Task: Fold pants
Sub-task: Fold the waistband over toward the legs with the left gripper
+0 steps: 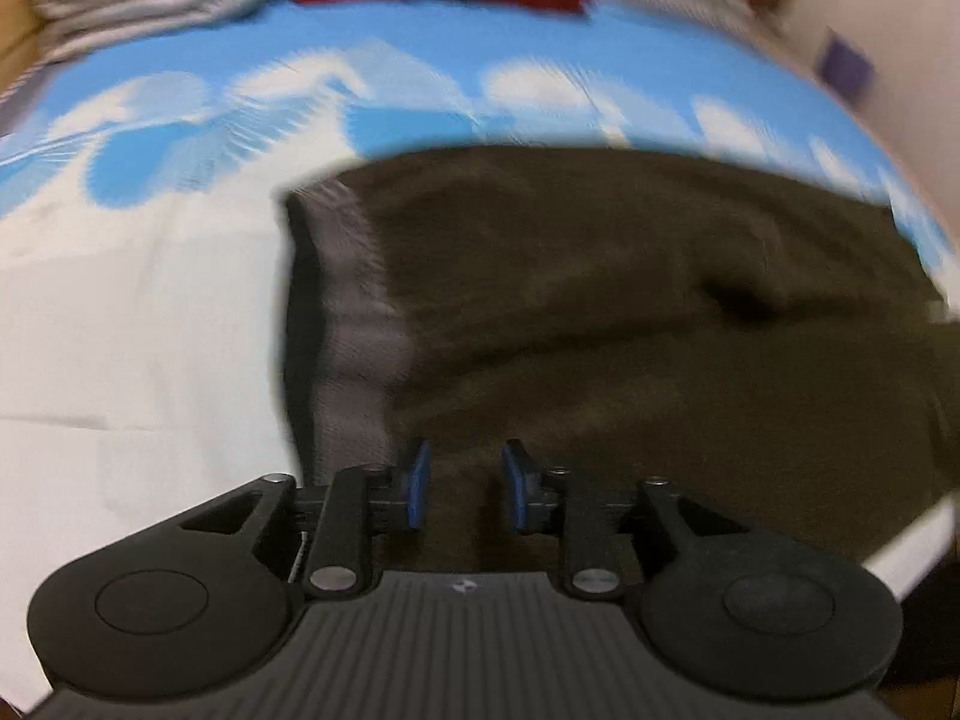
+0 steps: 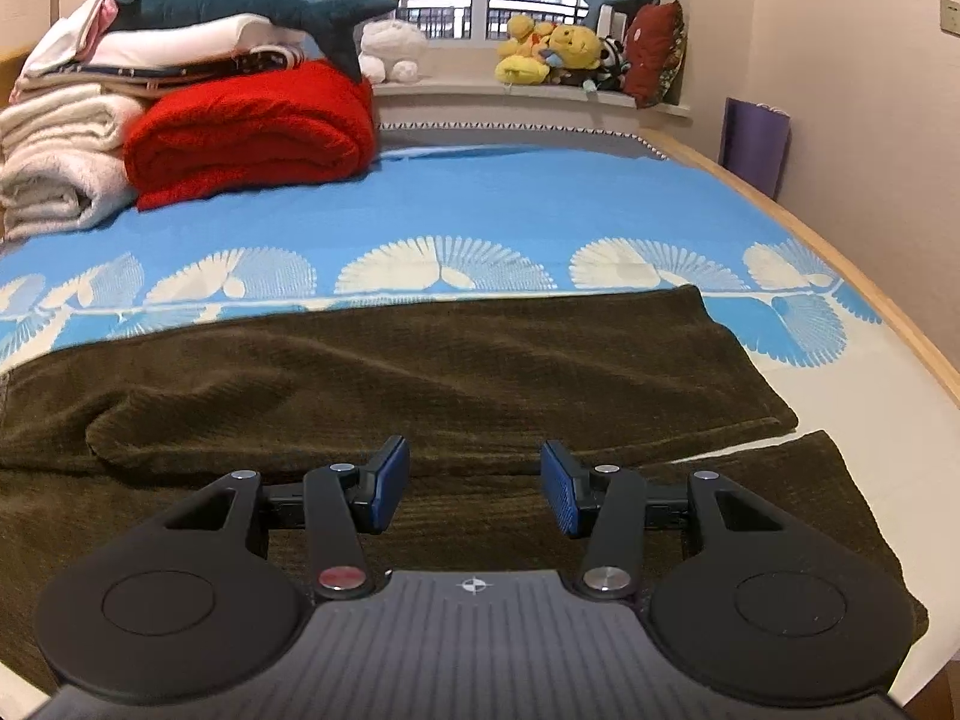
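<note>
Dark brown corduroy pants (image 2: 420, 378) lie flat across the bed, both legs running to the right, their hems (image 2: 780, 420) a little apart. In the left wrist view, which is motion-blurred, the pants (image 1: 600, 300) show their grey waistband (image 1: 354, 312) at the left. My left gripper (image 1: 461, 489) is open and empty, just above the near edge of the waist area. My right gripper (image 2: 474, 489) is open and empty, low over the near leg, a little short of the gap between the legs.
The bed has a blue and white patterned sheet (image 2: 540, 204). A red folded blanket (image 2: 252, 132) and stacked white towels (image 2: 54, 162) sit at the back left. Plush toys (image 2: 552, 51) line the windowsill. The wooden bed edge (image 2: 840, 252) runs along the right.
</note>
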`<state>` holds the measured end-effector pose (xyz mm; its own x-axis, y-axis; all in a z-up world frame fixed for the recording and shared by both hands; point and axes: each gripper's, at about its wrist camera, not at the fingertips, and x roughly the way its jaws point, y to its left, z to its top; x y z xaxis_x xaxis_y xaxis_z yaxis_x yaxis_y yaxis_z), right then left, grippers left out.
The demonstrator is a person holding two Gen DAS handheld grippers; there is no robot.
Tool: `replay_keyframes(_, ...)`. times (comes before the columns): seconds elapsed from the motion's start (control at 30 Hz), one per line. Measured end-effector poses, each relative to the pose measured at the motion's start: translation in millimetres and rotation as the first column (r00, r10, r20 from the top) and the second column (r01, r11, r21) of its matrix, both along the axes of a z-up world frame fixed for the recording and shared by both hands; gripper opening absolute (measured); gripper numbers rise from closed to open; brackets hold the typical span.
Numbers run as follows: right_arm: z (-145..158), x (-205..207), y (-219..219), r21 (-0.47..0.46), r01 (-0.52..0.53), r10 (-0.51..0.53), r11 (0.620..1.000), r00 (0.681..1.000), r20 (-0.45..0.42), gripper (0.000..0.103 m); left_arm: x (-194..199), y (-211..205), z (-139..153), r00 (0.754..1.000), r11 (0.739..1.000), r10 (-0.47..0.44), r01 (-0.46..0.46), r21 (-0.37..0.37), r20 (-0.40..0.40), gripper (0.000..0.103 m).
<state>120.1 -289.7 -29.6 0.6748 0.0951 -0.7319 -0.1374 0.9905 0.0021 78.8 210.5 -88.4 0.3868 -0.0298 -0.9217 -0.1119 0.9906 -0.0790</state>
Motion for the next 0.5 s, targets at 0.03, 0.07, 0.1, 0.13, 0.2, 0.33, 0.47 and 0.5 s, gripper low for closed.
replay_keyframes(0.03, -1, 1, -1, 0.000, 0.000, 0.000, 1.000, 1.000, -0.003, 0.051, 4, -4, -10, 0.998, 1.000, -0.012, 0.013, 0.019, -0.063, 0.036)
replay_keyframes(0.07, -1, 2, -2, 0.003, 0.002, -0.002, 1.000, 1.000, -0.005, 0.051, 8, -5, -23, 0.990, 0.999, -0.003, 0.009, 0.048, -0.141, 0.033)
replay_keyframes(0.1, -1, 3, -3, 0.007, 0.004, -0.004, 1.000, 1.000, -0.006, 0.051, 11, -4, -29, 0.984, 0.999, 0.012, -0.002, 0.054, -0.176, 0.033)
replay_keyframes(0.13, -1, 4, -4, 0.012, 0.007, -0.007, 1.000, 1.000, -0.006, 0.051, 14, -2, -26, 0.987, 0.999, 0.031, -0.024, 0.044, -0.160, 0.033)
replay_keyframes(0.2, -2, 6, -6, 0.021, 0.010, -0.010, 1.000, 1.000, -0.006, 0.051, 19, 5, -10, 0.994, 0.996, 0.093, -0.092, 0.012, -0.065, 0.033)
replay_keyframes(0.33, -2, 11, -6, 0.030, 0.006, -0.006, 1.000, 1.000, 0.004, 0.051, 25, 10, 21, 0.976, 0.983, 0.179, -0.173, -0.058, 0.124, 0.034)
replay_keyframes(0.47, -1, 17, -4, 0.046, 0.010, -0.011, 0.999, 1.000, 0.014, 0.051, 46, 4, 29, 0.966, 0.984, 0.177, -0.175, -0.027, 0.189, 0.034)
replay_keyframes(0.5, -1, 19, -4, 0.050, 0.011, -0.012, 0.999, 1.000, 0.018, 0.051, 55, 1, 29, 0.967, 0.986, 0.166, -0.168, -0.009, 0.194, 0.034)
